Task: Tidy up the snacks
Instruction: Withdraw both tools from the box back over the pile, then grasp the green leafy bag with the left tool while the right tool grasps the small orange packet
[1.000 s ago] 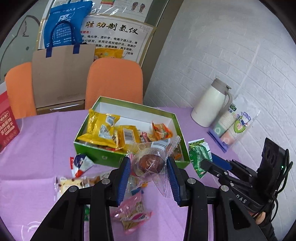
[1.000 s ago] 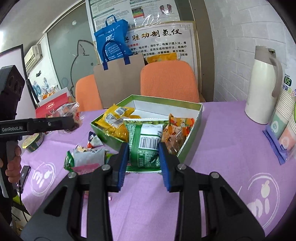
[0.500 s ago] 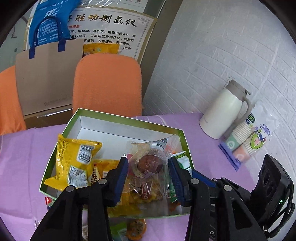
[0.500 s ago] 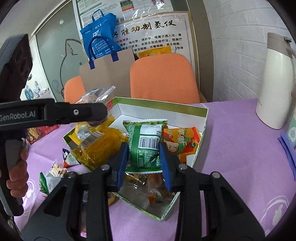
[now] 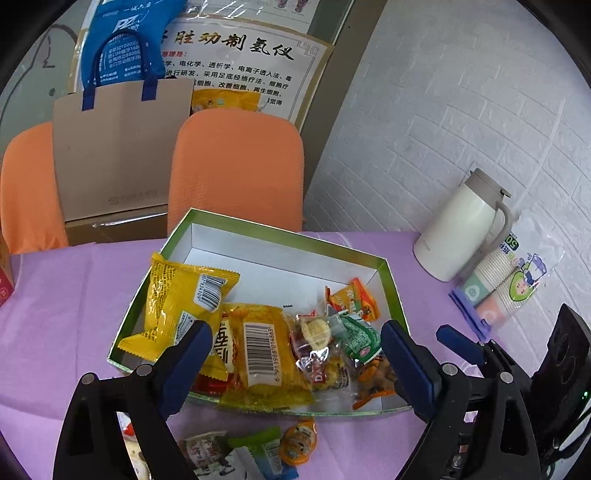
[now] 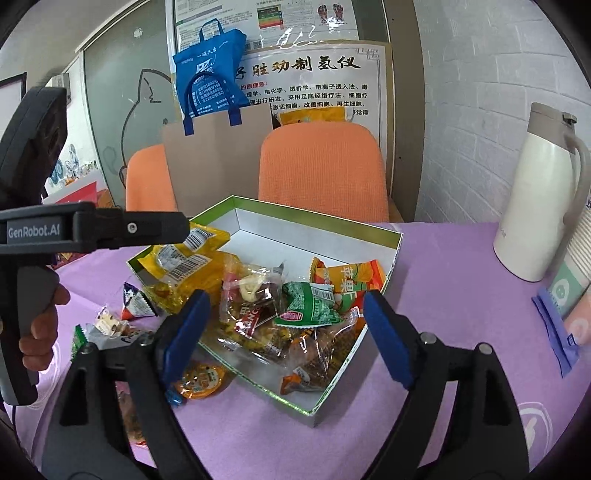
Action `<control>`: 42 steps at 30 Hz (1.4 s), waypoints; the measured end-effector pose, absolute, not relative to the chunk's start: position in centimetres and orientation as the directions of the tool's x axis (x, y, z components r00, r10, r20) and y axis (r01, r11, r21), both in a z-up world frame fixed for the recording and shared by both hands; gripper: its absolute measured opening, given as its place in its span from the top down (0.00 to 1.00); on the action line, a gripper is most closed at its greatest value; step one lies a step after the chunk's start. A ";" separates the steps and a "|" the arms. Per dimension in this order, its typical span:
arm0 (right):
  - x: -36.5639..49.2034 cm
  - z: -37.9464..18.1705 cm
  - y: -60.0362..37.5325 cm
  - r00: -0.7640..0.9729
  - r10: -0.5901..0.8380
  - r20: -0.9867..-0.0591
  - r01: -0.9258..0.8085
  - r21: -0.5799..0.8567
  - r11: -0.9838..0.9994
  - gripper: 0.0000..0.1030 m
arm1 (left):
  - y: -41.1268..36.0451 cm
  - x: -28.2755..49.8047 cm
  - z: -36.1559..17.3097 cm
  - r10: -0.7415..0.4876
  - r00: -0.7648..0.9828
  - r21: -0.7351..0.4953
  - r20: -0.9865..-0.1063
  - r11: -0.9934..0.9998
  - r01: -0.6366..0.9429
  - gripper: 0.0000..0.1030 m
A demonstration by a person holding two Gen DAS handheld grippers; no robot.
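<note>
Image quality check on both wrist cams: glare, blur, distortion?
Left wrist: heavy fisheye, black vignette at the corners, glare on the poster film, snacks in the green box sharp. Right wrist: same barrel warp, glare on the poster film, near gripper arms soft.

Bright, even indoor light; sharp centre, heavy fisheye edge warp.

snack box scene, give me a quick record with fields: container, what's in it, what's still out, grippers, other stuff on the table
container: open green box with white inside, on a purple tablecloth
in box: yellow bags, green packet, orange packet, clear-wrapped snacks
still out: orange jelly cup, triangular packet, small wrapped snacks in front of the box
left gripper: open, holding nothing
right gripper: open, holding nothing
also on table: white flask, sleeve of paper cups
</note>
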State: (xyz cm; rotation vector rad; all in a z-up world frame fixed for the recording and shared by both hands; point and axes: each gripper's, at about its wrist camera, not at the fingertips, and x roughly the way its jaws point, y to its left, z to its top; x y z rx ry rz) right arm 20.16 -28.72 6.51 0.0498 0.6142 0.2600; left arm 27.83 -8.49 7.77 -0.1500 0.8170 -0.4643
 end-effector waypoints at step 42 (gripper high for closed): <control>14.7 0.5 -26.1 0.555 0.358 -0.751 -0.123 0.351 0.928 0.14 | 6.8 18.3 -2.4 -0.482 0.501 -0.377 -0.719 0.876 0.301 0.63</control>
